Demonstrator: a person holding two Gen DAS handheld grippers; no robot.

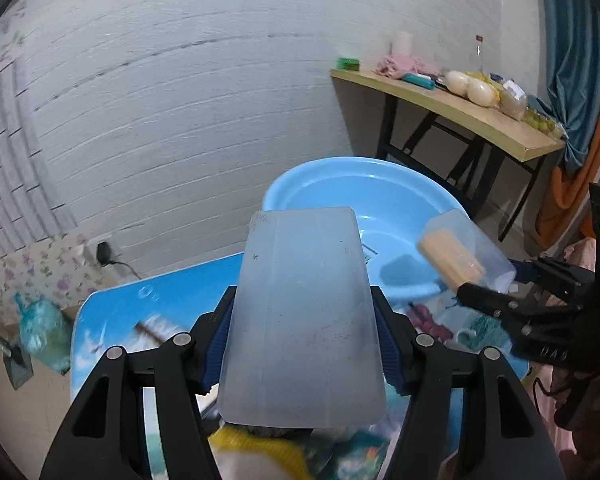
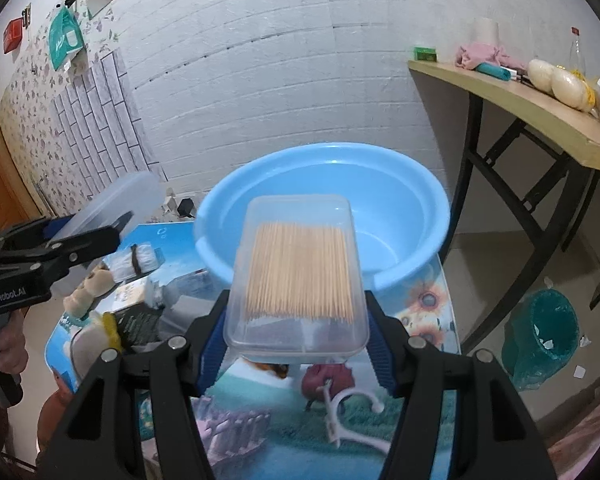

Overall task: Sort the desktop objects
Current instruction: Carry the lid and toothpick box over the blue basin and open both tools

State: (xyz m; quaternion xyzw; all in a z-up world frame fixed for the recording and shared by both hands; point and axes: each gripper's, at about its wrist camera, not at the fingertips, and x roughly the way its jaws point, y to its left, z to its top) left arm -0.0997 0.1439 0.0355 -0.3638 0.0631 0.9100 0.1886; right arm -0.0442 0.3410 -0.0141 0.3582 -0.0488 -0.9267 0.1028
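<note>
My left gripper point(image 1: 302, 340) is shut on a frosted plastic lid point(image 1: 300, 320) and holds it above the picture-printed table point(image 1: 112, 320). My right gripper point(image 2: 296, 332) is shut on a clear plastic box of toothpicks point(image 2: 298, 276) and holds it in front of the light blue basin point(image 2: 324, 184). The basin point(image 1: 340, 188) stands at the table's far end and looks empty. In the left wrist view the right gripper point(image 1: 496, 300) and the toothpick box point(image 1: 456, 256) show at the basin's right rim. In the right wrist view the left gripper point(image 2: 112, 228) with the lid point(image 2: 116, 200) is at the left.
Small items lie on the table point(image 2: 428, 320): a white hook point(image 2: 340, 412), a dark red object point(image 2: 324, 376), a white bundle point(image 2: 138, 260), a dark packet point(image 2: 136, 320). A wooden side table point(image 2: 540, 112) with clutter stands at the right. A teal bin point(image 2: 548, 332) is on the floor.
</note>
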